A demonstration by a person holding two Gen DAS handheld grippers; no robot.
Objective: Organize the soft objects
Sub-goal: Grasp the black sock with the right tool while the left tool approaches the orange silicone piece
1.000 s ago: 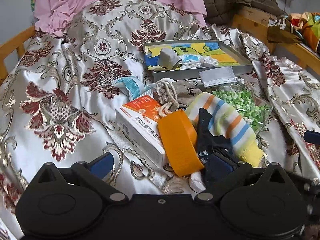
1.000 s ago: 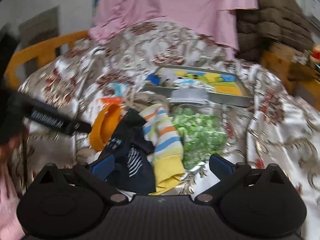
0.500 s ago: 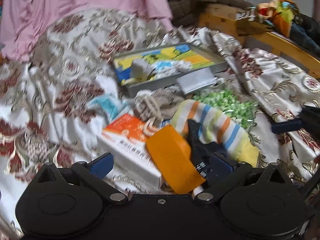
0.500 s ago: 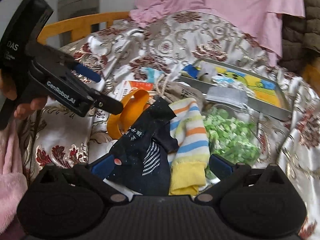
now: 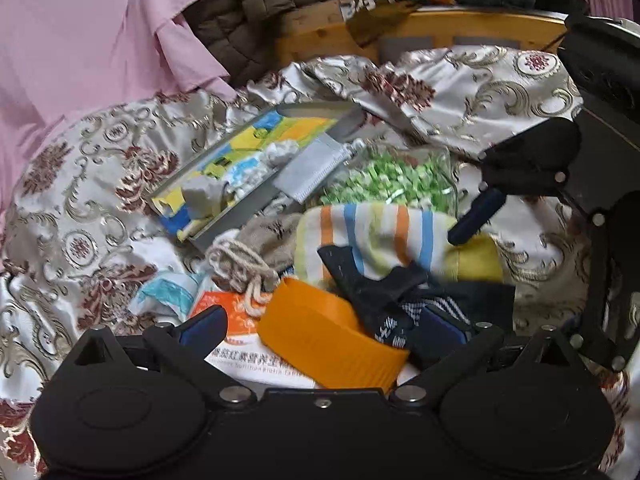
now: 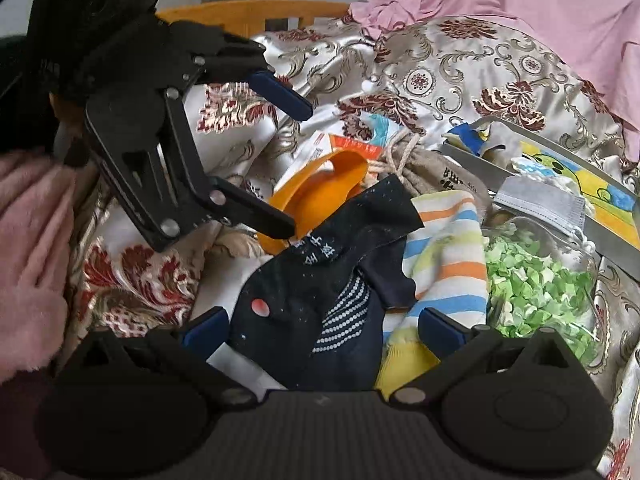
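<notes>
Left gripper (image 5: 322, 326): jaws apart, nothing clamped; straddled the orange strap (image 5: 332, 344) and the edge of the dark sock (image 5: 380, 300).
Right gripper (image 6: 322, 328): jaws apart, empty; dark sock (image 6: 320, 288) lay between the fingers, yellow cuff of the striped sock (image 6: 444, 256) just beside the right finger.
Location of soft items: heaped mid-bed on the patterned bedspread (image 5: 80, 200); dark sock draped over striped sock, touching the strap.
Tray (image 5: 280, 112): behind the heap, already held several small items.
Risk, double grab: closing on the dark sock likely to pinch the striped sock too.
Risk, snag: strap and drawstring pouch (image 5: 256, 240) overlapped; lifting could drag the carton (image 5: 248, 356).
Risk, collision: both grippers near, converging on one heap.
Risk, spill: bag of green pieces (image 6: 536, 280) touched the heap.
</notes>
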